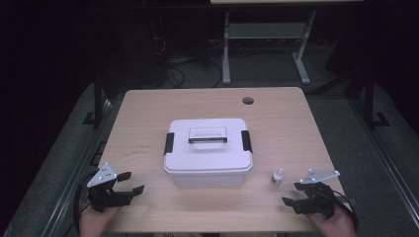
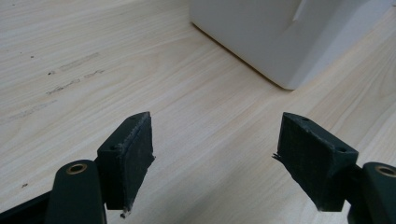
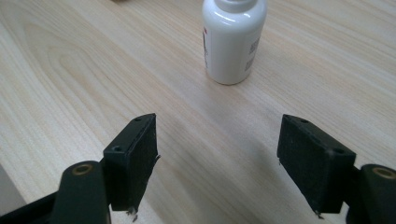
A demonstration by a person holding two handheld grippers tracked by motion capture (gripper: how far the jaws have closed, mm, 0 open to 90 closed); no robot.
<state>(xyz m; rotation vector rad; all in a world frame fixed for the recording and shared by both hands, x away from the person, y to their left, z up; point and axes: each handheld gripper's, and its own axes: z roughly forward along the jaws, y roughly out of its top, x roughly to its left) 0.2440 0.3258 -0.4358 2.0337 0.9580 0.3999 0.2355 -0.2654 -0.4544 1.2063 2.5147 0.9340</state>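
A white lidded storage box [image 1: 208,150] with black side latches and a clear top handle stands in the middle of the wooden table [image 1: 148,113]. A small white bottle [image 1: 278,176] stands upright just right of the box. My left gripper [image 1: 130,181] rests low at the table's front left, open, with bare wood between its jaws; a corner of the box [image 2: 289,37] lies ahead of it. My right gripper [image 1: 294,193] sits at the front right, open and empty, and the bottle [image 3: 232,39] stands a short way beyond its jaws.
A round cable hole [image 1: 248,100] is cut in the table's far right part. Beyond the table stands a white metal desk frame [image 1: 267,44] over loose cables on a dark floor. Bare wood surrounds the box on all sides.
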